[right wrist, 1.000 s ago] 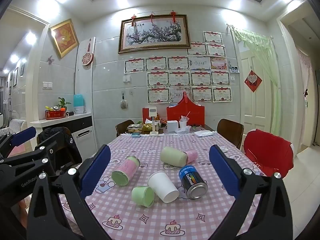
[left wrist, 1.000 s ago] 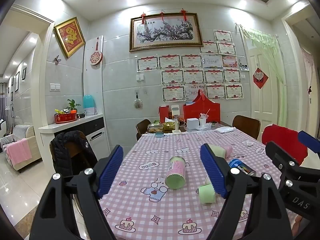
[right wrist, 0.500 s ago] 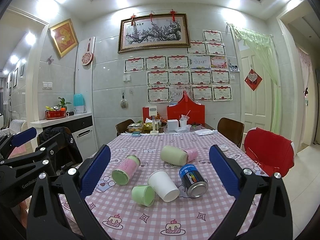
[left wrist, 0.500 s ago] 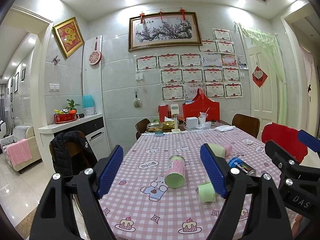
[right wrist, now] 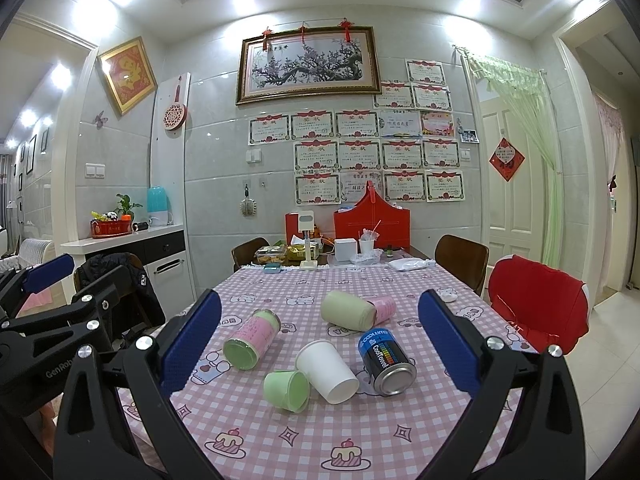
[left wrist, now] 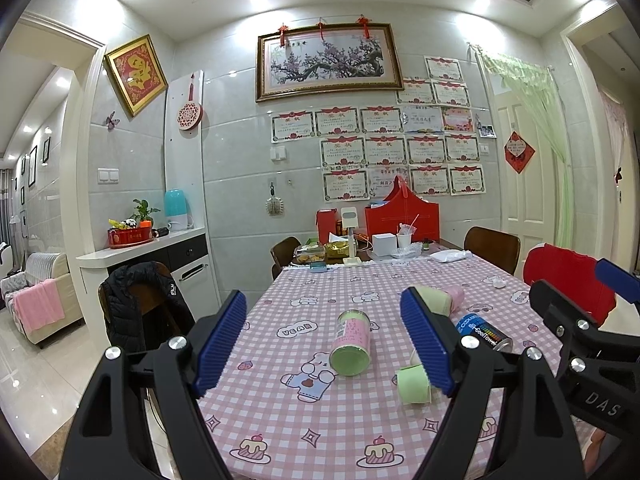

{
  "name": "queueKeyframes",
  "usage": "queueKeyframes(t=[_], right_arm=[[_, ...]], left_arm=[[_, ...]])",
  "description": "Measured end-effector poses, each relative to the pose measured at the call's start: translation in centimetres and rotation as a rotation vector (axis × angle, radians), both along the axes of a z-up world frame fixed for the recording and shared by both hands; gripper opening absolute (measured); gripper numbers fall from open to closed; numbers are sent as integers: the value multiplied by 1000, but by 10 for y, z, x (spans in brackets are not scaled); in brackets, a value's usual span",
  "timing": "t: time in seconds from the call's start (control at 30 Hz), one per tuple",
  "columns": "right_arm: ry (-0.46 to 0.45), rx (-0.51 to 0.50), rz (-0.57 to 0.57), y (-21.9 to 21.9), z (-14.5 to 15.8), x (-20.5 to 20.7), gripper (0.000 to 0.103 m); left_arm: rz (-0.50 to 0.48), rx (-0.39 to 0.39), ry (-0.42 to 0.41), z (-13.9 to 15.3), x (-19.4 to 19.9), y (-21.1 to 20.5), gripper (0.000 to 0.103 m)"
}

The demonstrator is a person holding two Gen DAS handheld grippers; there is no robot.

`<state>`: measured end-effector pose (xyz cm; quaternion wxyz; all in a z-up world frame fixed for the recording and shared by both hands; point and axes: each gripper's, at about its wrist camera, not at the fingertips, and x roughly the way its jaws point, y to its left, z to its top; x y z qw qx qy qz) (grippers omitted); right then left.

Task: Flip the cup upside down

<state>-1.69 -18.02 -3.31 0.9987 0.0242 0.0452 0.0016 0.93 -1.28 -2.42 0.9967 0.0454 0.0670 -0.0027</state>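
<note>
Several cups lie on their sides on the pink checked tablecloth [right wrist: 320, 432]. A white paper cup [right wrist: 326, 372] lies in the middle with a small green cup [right wrist: 286, 390] against its left side. A pink and green cup [right wrist: 250, 338] lies to the left; it also shows in the left wrist view [left wrist: 352, 342]. A pale green cup [right wrist: 348, 310] lies further back with a pink cup [right wrist: 384, 308] beside it. My right gripper [right wrist: 320, 344] is open and empty, above the near cups. My left gripper [left wrist: 324, 340] is open and empty, held to the left.
A dark can [right wrist: 386, 362] lies on its side right of the white cup. Boxes, a red bag [right wrist: 372, 224] and clutter fill the table's far end. Chairs stand around the table, one with a red cover [right wrist: 536, 304] at right, one with a black jacket [left wrist: 140, 304] at left.
Both grippers have hardly moved; the views have shifted only slightly. The cups lie as before.
</note>
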Motion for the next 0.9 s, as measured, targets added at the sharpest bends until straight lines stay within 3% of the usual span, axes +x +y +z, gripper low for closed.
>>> queueKeyframes(t=[0.9], right_arm=[[9, 4, 1, 1, -8, 7, 95]], left_arm=[[1, 16, 14, 1, 4, 4, 78]])
